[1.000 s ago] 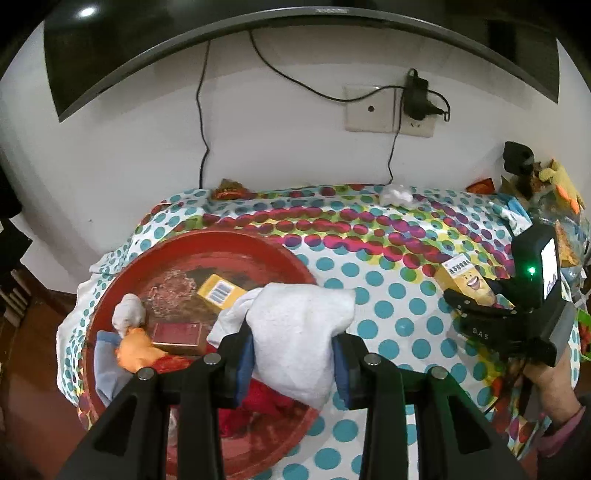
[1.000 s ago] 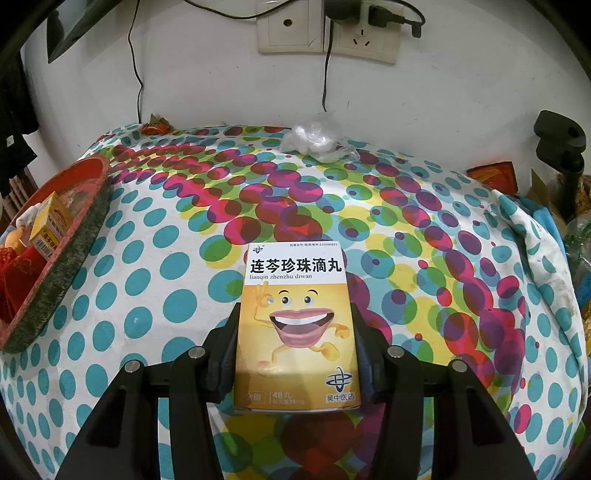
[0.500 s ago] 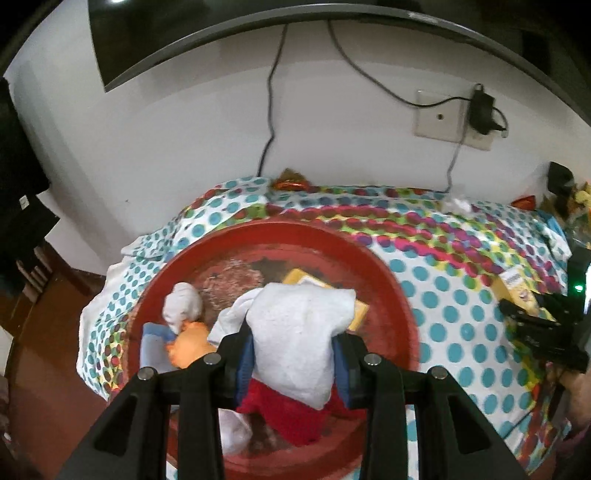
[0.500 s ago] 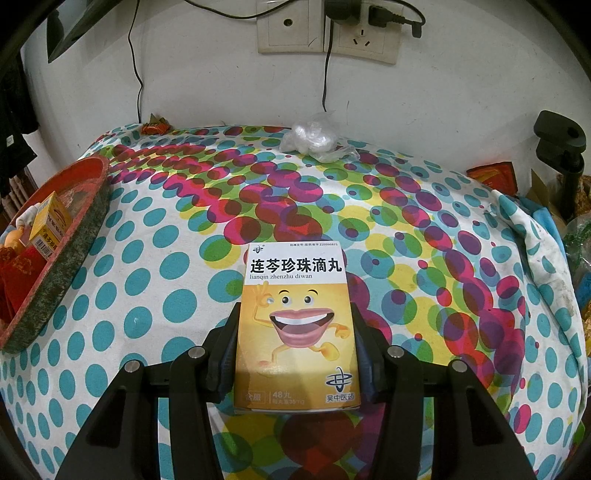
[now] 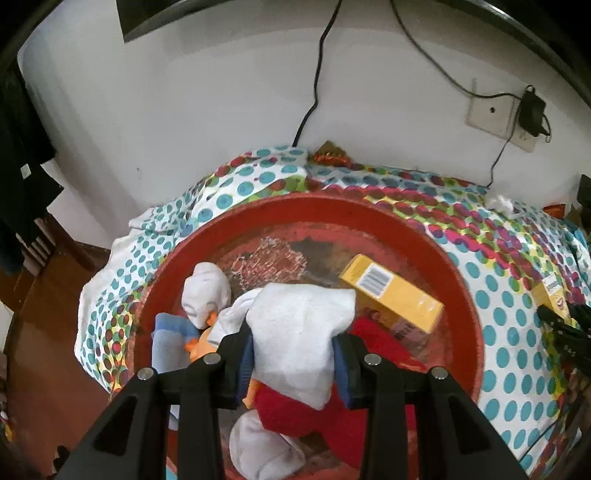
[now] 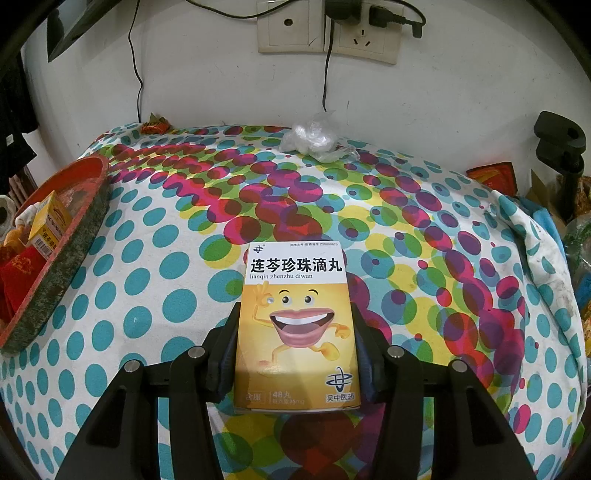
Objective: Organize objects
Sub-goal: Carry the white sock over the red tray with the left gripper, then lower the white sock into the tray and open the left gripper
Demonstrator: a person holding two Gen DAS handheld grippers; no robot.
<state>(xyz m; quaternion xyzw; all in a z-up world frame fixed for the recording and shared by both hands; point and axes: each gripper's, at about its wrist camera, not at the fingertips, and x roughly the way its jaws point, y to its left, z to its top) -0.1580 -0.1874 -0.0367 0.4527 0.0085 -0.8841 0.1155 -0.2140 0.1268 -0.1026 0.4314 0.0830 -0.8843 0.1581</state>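
My left gripper (image 5: 293,354) is shut on a white cloth (image 5: 299,332) and holds it above the round red tray (image 5: 332,206). In the tray lie a yellow box (image 5: 391,291), a red cloth (image 5: 295,410), a white sock (image 5: 205,291), a blue cloth (image 5: 168,339) and an orange item (image 5: 201,345). My right gripper (image 6: 297,350) is shut on a yellow medicine box with a cartoon mouth (image 6: 297,325), just above the dotted tablecloth (image 6: 147,266). The tray also shows in the right wrist view (image 6: 74,236) at the far left.
A crumpled clear plastic bag (image 6: 314,138) and a small orange wrapper (image 6: 155,127) lie near the wall. Wall sockets (image 6: 328,33) with cables hang above. A black stand (image 6: 561,147) and clutter sit at the right table edge. The right gripper shows in the left wrist view (image 5: 565,328).
My left gripper has carried the white cloth leftward, from the tray's right part to over its middle. The right gripper and its box have stayed still.
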